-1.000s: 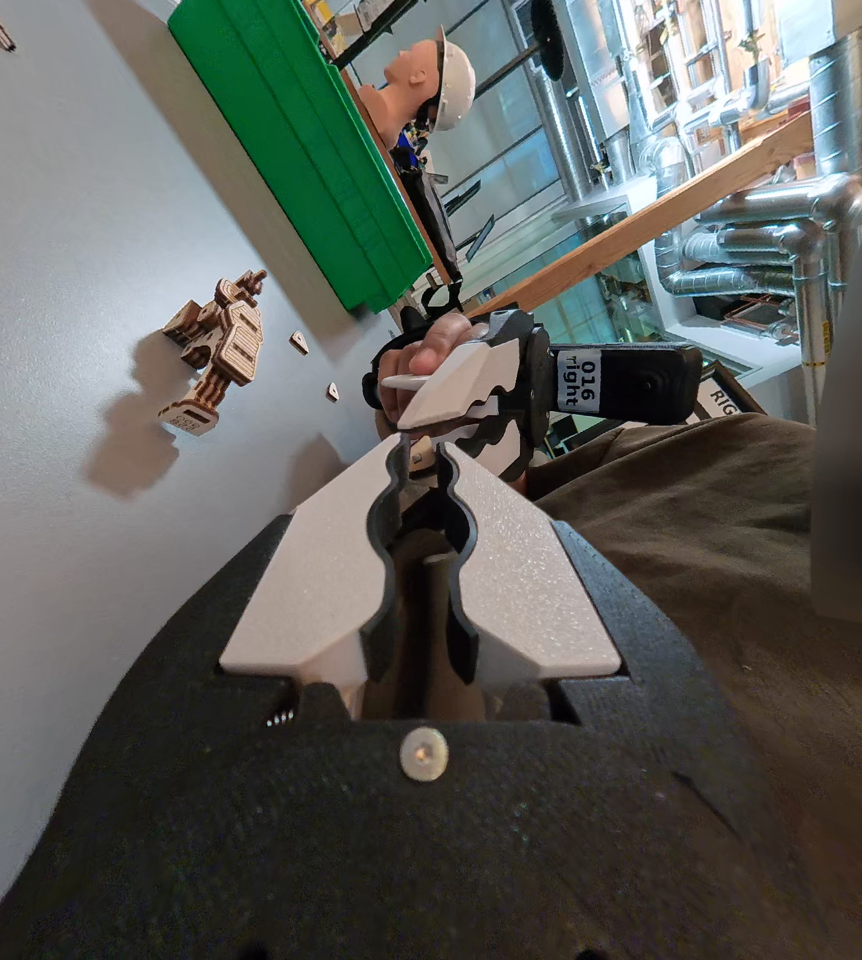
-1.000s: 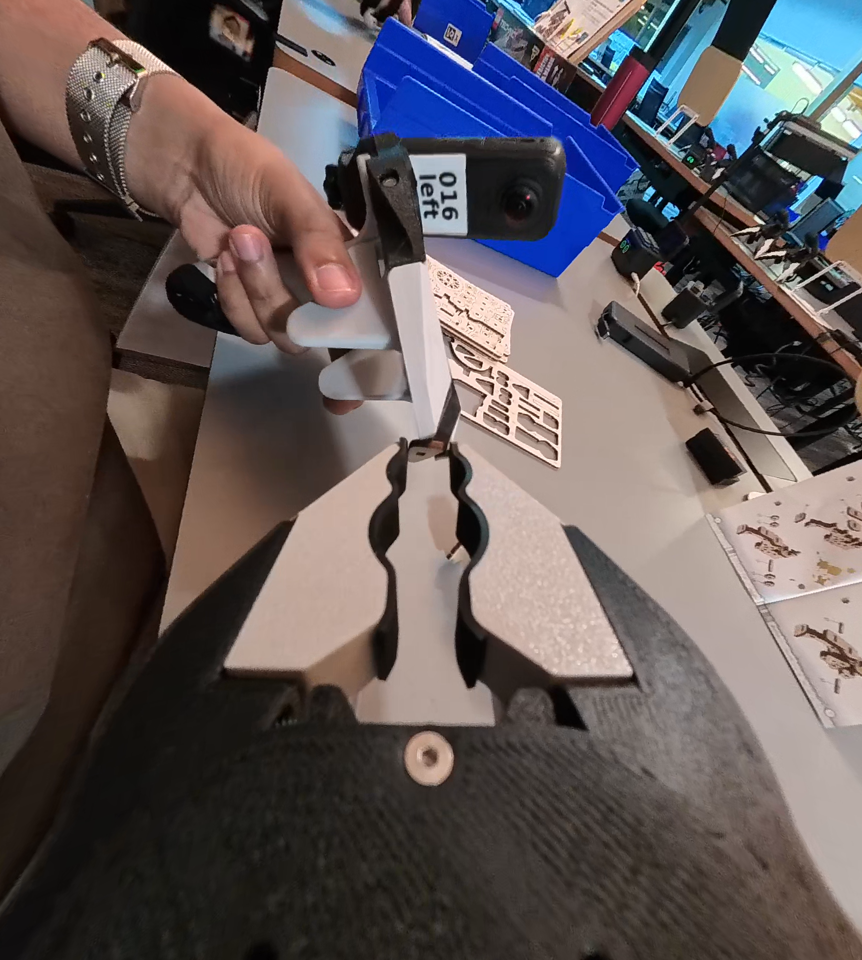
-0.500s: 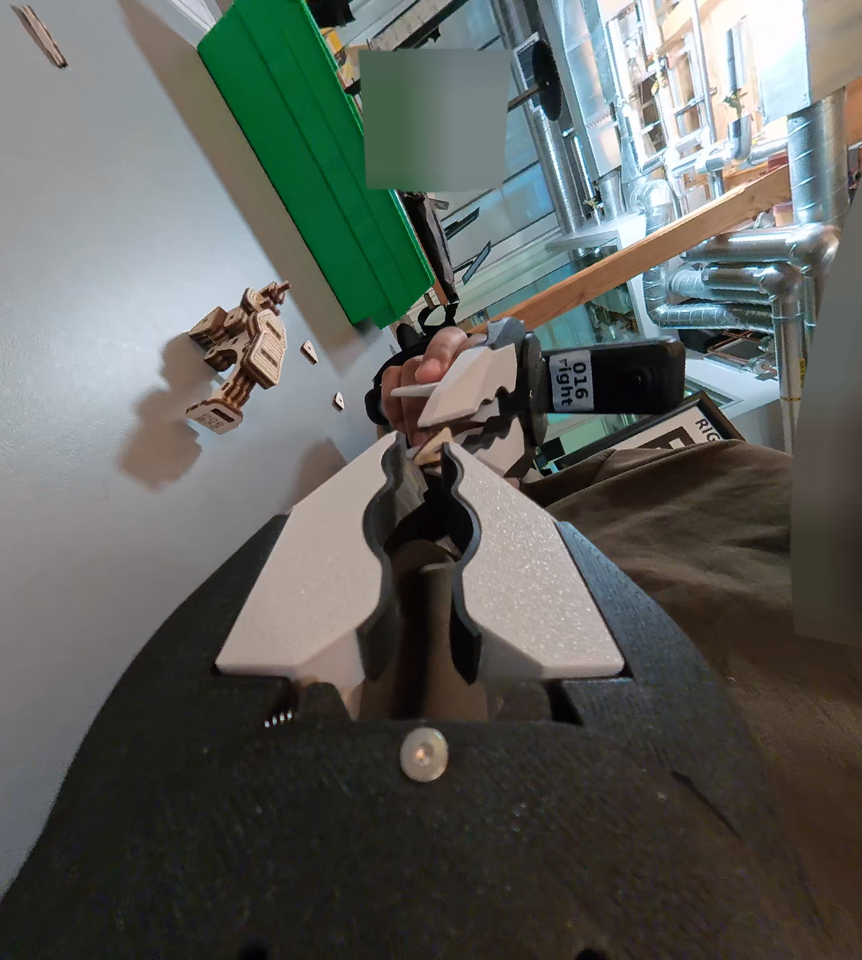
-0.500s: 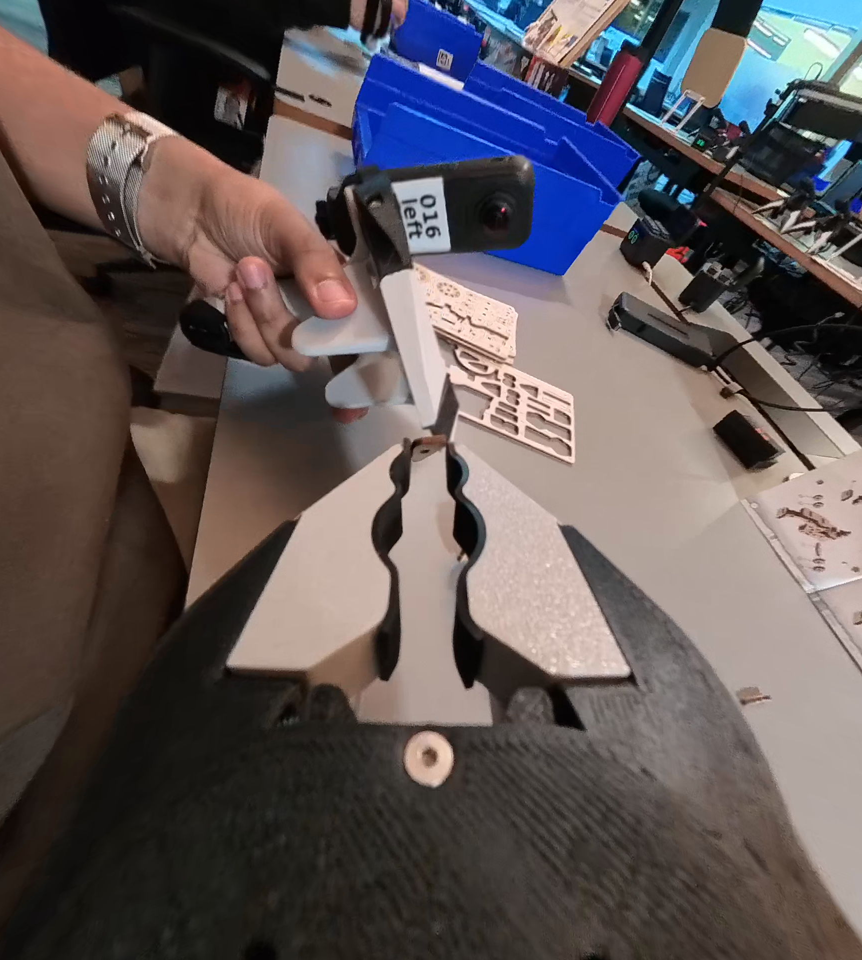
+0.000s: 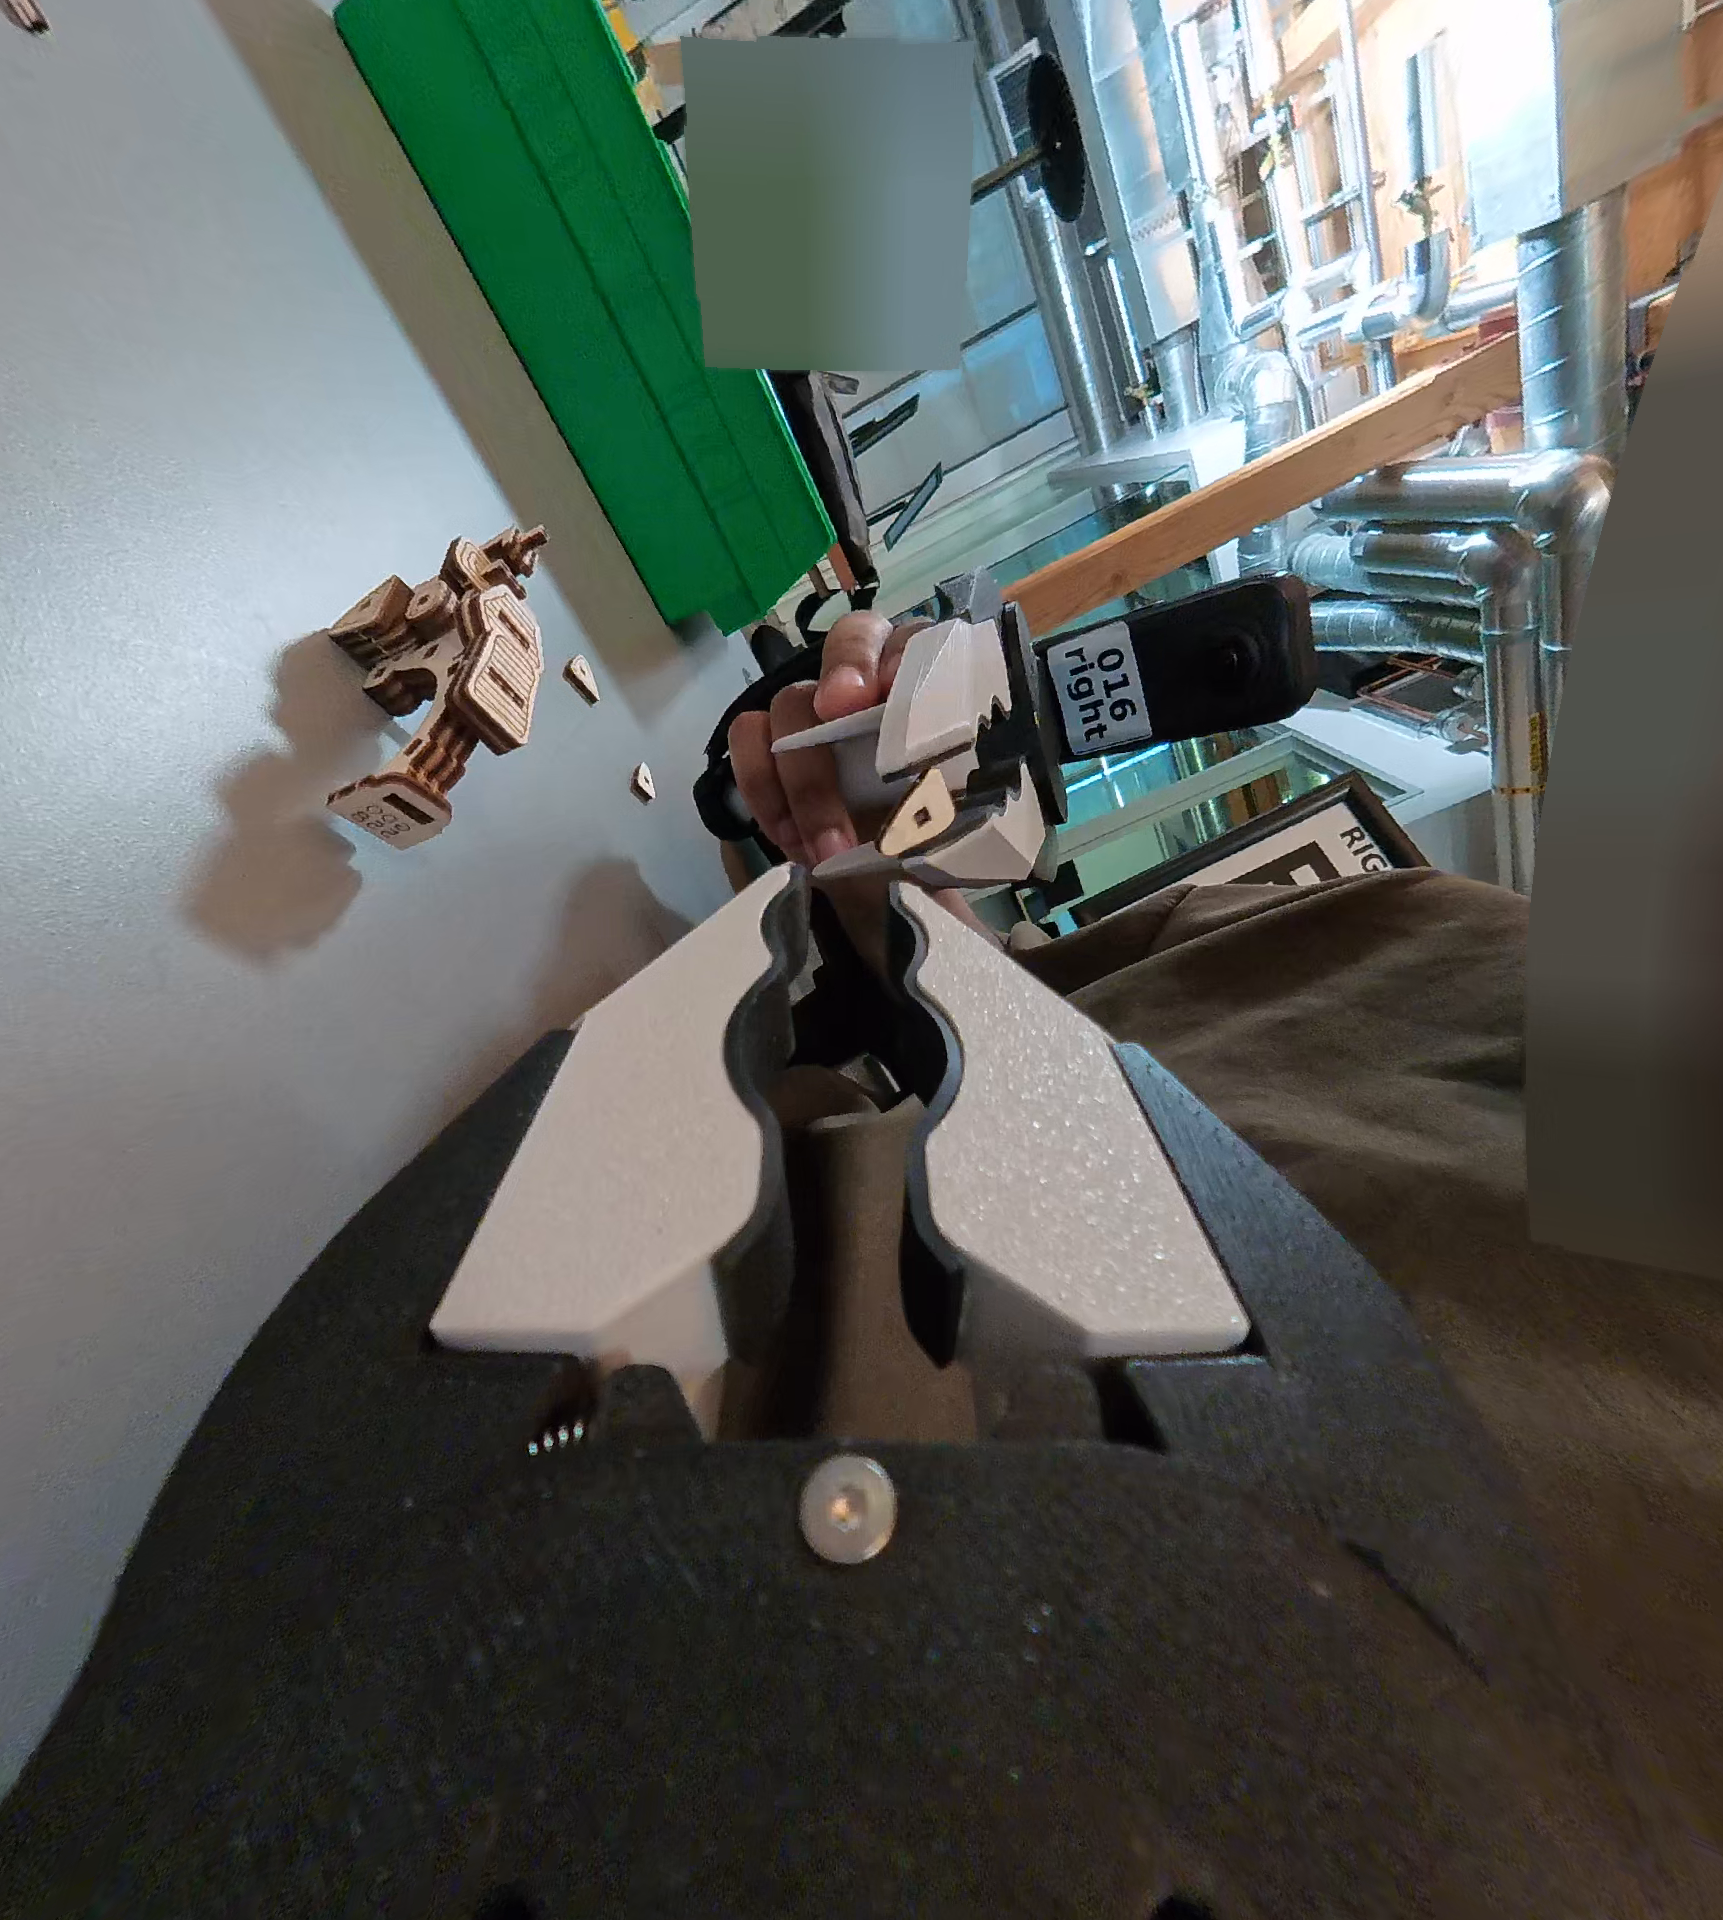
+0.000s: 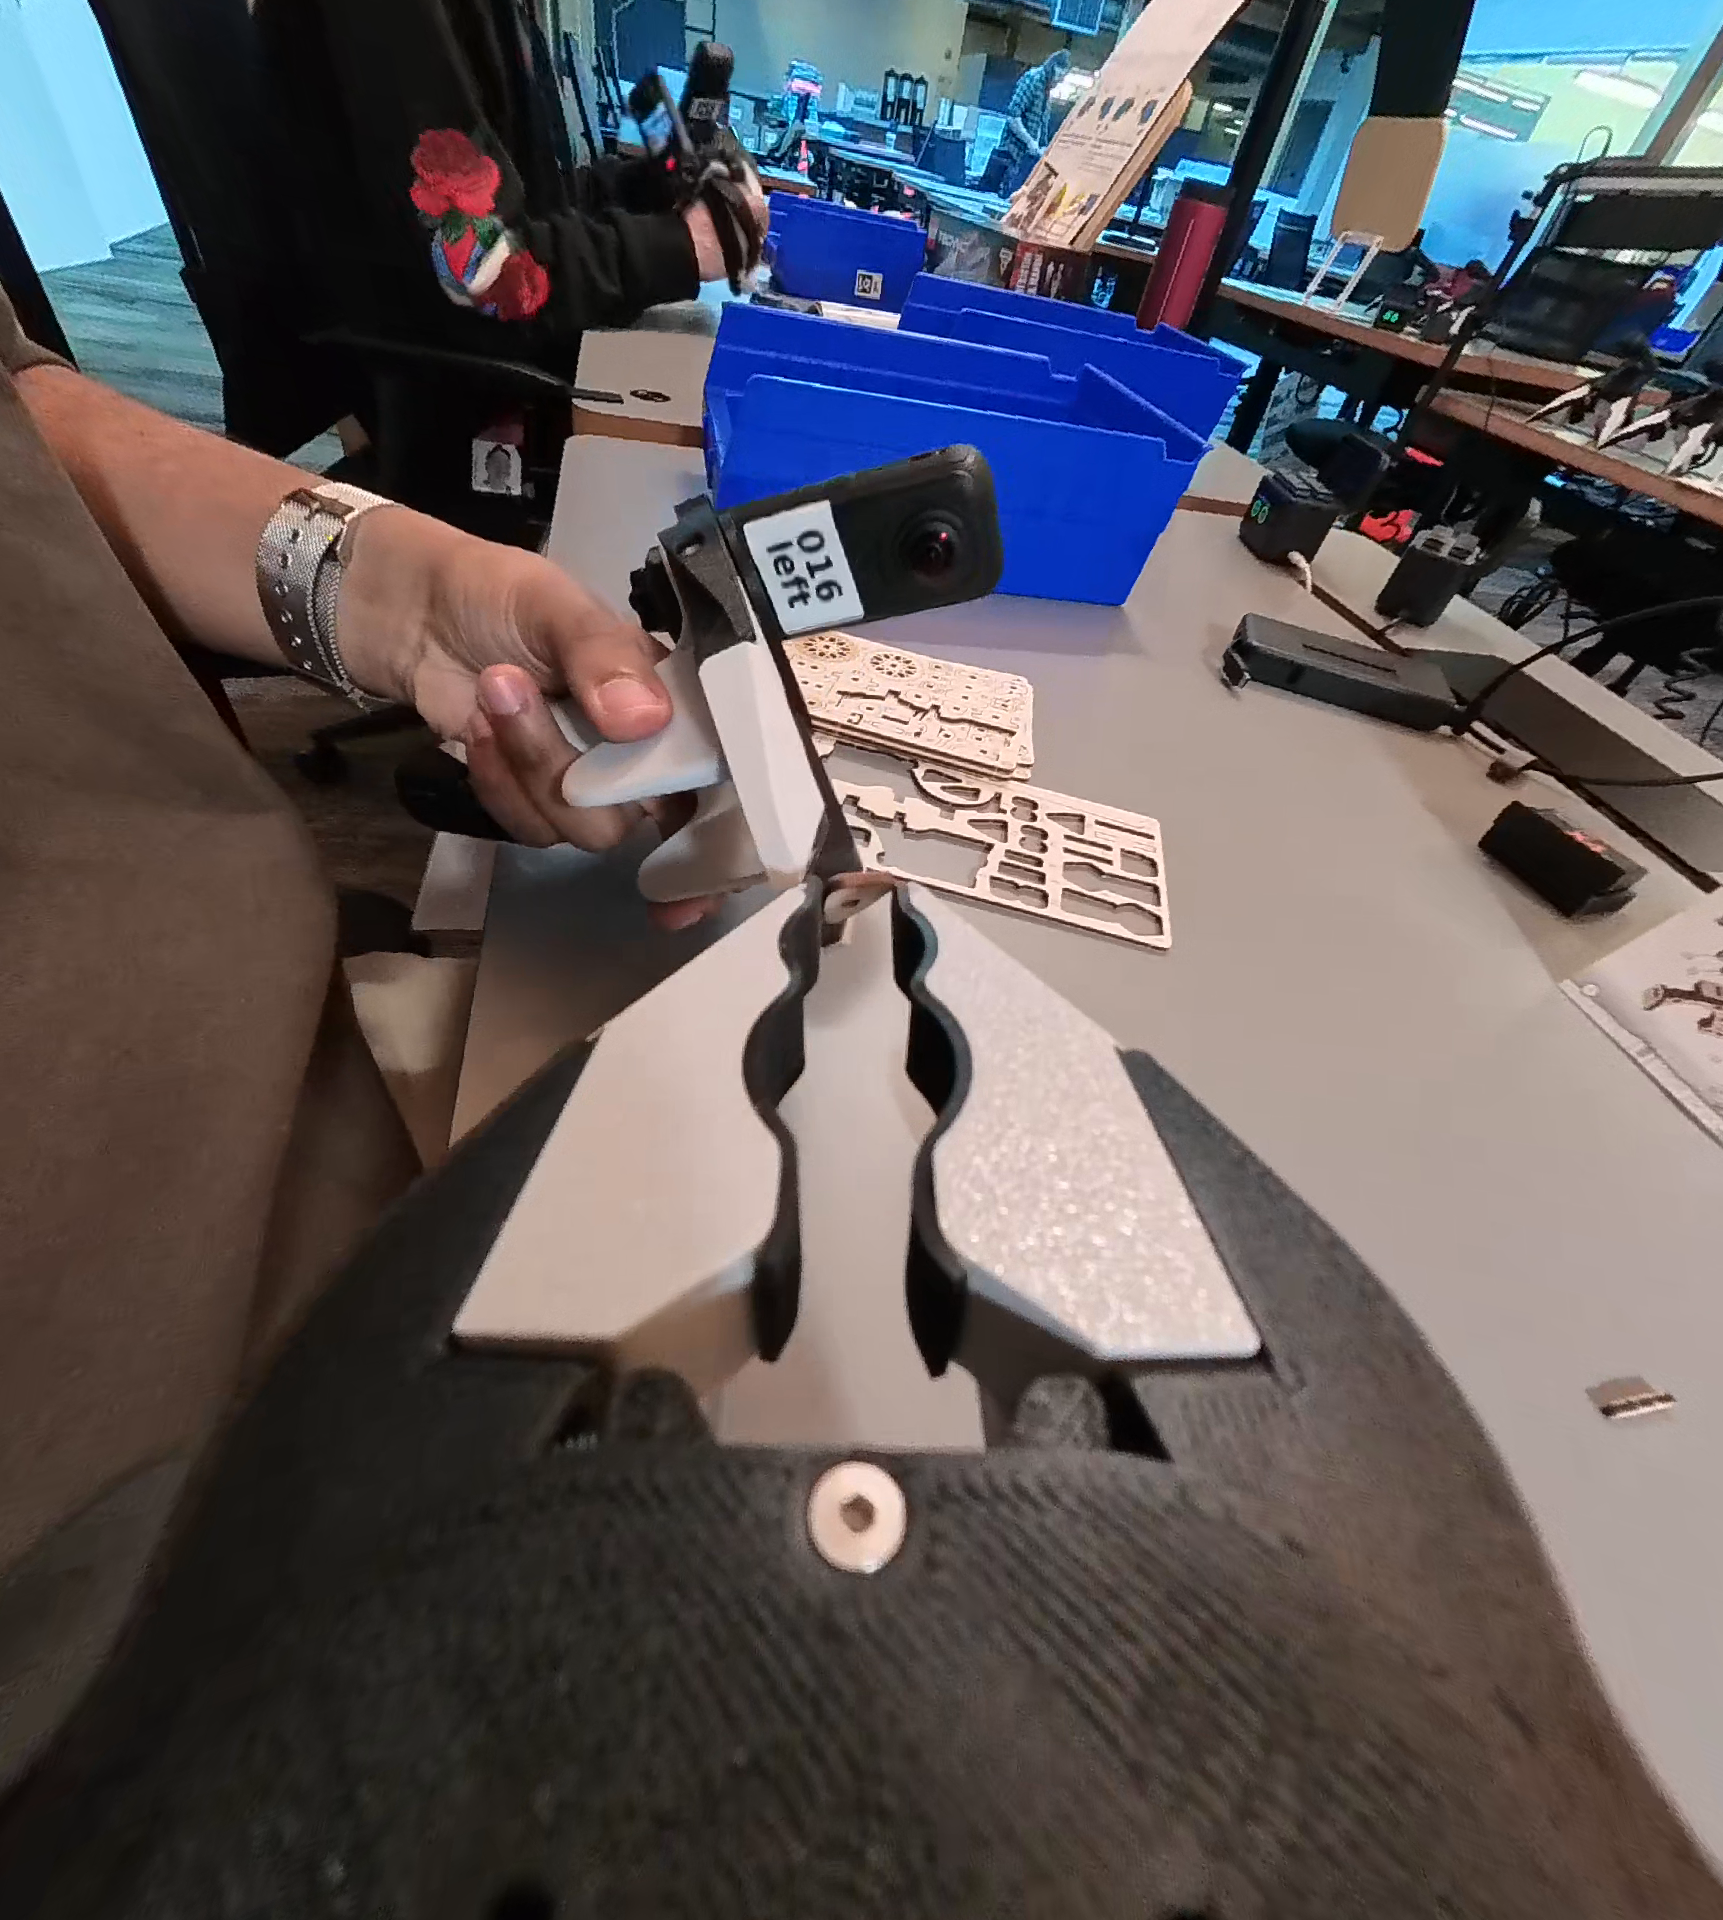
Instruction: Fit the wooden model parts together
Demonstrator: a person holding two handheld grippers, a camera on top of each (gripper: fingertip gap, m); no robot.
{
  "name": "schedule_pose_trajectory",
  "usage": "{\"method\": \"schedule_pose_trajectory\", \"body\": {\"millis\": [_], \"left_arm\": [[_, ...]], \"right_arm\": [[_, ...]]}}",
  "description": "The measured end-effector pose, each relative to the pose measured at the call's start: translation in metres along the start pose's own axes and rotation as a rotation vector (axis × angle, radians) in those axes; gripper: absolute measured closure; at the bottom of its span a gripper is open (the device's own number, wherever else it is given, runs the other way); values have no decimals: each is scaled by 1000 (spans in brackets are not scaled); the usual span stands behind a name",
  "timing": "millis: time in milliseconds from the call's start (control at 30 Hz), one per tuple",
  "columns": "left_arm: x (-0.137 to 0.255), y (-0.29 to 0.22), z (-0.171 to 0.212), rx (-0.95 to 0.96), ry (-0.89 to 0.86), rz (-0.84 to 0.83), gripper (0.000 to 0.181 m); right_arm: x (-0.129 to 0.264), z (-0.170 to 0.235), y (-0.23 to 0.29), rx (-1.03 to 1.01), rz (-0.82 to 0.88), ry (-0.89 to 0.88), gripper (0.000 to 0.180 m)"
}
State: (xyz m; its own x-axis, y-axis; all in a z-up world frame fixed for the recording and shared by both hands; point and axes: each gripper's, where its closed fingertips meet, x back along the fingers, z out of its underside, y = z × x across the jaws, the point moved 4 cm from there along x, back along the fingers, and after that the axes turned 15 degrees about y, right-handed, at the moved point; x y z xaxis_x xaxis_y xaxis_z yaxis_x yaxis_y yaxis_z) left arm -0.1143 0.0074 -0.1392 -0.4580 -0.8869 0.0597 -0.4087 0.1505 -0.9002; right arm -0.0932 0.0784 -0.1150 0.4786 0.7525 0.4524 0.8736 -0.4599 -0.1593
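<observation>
My right gripper [image 6: 855, 906] is shut on a small flat wooden piece [image 6: 852, 899] with a hole in it. From the left wrist view that piece [image 5: 924, 826] shows as a pointed tab pinched in the right gripper [image 5: 950, 821]. My left gripper [image 5: 849, 888] is held in the air with its tips a narrow gap apart and nothing between them. In the right wrist view its tip [image 6: 831, 868] comes right up to the wooden piece. A part-built wooden model [image 5: 452, 686] stands on the grey table [image 5: 109, 520], with two small loose parts [image 5: 582, 677] beside it.
Punched wooden part sheets [image 6: 1002, 862] lie on the table ahead of the right gripper. Blue bins [image 6: 940, 457] stand behind them and instruction sheets [image 6: 1719, 1018] lie at the right. A green bin [image 5: 576, 260] stands beyond the model. A small scrap [image 6: 1631, 1397] and black devices [image 6: 1563, 857] lie on the table. Only a small space, under 4 cm, lies between the two pairs of fingers.
The right gripper has turned the wooden piece so its flat face shows, and has drawn it slightly up and away from the left gripper's tips. Both grippers have tilted a little.
</observation>
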Motion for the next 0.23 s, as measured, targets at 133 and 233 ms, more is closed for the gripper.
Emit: {"method": "schedule_pose_trajectory", "body": {"millis": [133, 233], "left_arm": [[5, -2, -7, -131, -45, -127, 173], [7, 1, -7, -240, -34, -264, 172]], "right_arm": [[-1, 2, -1, -12, -2, 11, 168], [-2, 4, -3, -28, 2, 22, 168]]}}
